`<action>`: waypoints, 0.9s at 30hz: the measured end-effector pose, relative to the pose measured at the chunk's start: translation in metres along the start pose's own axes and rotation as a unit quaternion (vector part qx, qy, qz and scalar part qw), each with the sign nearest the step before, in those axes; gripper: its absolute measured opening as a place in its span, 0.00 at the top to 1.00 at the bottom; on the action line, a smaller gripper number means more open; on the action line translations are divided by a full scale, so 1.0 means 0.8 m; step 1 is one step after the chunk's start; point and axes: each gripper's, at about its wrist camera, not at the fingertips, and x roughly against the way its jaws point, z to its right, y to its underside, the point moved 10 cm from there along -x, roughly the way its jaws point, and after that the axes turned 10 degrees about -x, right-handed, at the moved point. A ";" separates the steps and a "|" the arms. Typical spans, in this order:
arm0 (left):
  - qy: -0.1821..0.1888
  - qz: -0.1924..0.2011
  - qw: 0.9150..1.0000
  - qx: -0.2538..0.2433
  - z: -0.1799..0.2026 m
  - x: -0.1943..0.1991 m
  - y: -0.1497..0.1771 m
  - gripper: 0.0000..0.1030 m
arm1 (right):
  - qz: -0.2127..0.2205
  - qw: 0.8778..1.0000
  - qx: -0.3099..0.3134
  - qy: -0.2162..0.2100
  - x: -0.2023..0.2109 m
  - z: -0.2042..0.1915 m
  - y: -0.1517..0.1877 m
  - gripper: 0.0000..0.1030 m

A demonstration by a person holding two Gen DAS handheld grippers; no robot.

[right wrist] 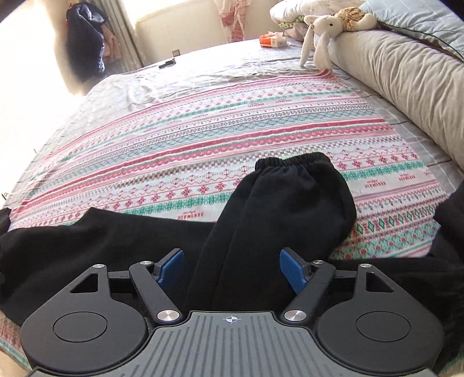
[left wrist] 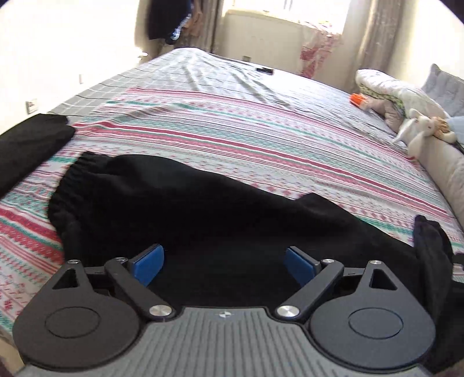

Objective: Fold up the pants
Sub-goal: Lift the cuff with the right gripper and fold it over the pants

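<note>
A patterned bed (left wrist: 261, 121) faces a sunlit window (left wrist: 290, 11) with curtains (left wrist: 377, 34).

Open striped bedspread (right wrist: 203, 145) beyond the black pants (right wrist: 290, 208)

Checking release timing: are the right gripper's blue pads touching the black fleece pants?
Apart. In the right wrist view the right gripper stands open, and both blue pads sit clear of the black fleece pants leg lying between them.

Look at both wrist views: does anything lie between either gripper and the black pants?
Nothing visible does. The left gripper and right gripper both stand open directly over the black pants, whose cloth shows between the blue fingers with nothing else in the gap.
</note>
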 end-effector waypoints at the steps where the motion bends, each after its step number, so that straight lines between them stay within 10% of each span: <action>1: 0.016 -0.003 1.000 -0.003 0.018 -0.008 0.001 0.01 | 0.005 1.000 0.003 0.001 -0.010 0.001 -0.002 0.28; 20: 0.186 -0.060 0.977 -0.083 0.225 -0.090 0.020 0.01 | -0.018 0.998 -0.003 0.062 -0.141 0.029 -0.038 0.29; 23: 0.190 -0.066 0.975 -0.092 0.234 -0.095 0.025 0.01 | 0.001 0.997 0.027 0.077 -0.139 0.031 -0.039 0.51; 25: 0.192 -0.071 0.974 -0.097 0.238 -0.094 0.030 0.01 | 0.003 0.997 0.033 0.069 -0.135 0.032 -0.040 0.88; 27: 0.199 -0.070 0.972 -0.102 0.242 -0.090 0.033 0.01 | -0.001 0.999 0.000 0.053 -0.123 0.040 -0.044 0.97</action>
